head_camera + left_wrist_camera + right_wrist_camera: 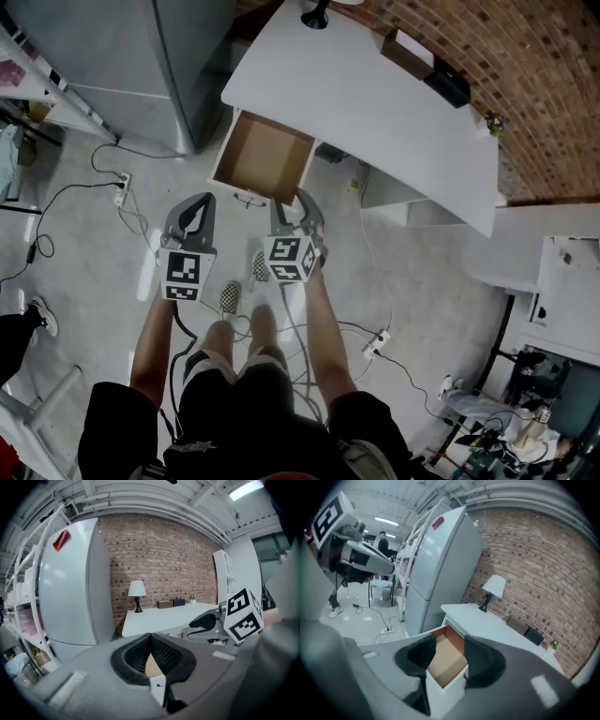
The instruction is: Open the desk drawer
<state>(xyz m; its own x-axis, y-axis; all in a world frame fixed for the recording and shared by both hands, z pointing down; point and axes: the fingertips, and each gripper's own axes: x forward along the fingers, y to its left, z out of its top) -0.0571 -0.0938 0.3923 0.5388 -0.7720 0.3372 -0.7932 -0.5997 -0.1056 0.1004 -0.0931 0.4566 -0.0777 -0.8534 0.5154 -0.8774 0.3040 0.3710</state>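
Already the drawer (262,157) stood pulled well out from under the white bench (375,103), its brown inside bare. Judged from that, the opening seemed done. A careful finish would take both tools away from the bench without nudging the drawer front back in.

The left tool (195,217) was pressed together on nothing. The right tool (298,206) was spread and empty, near the drawer's front.

Only the left gripper view showed those pads (166,656) meeting. The right gripper view framed the drawer's floor between its parted jaws. Only the head view showed both tools side by side, on the person's side of the bench.
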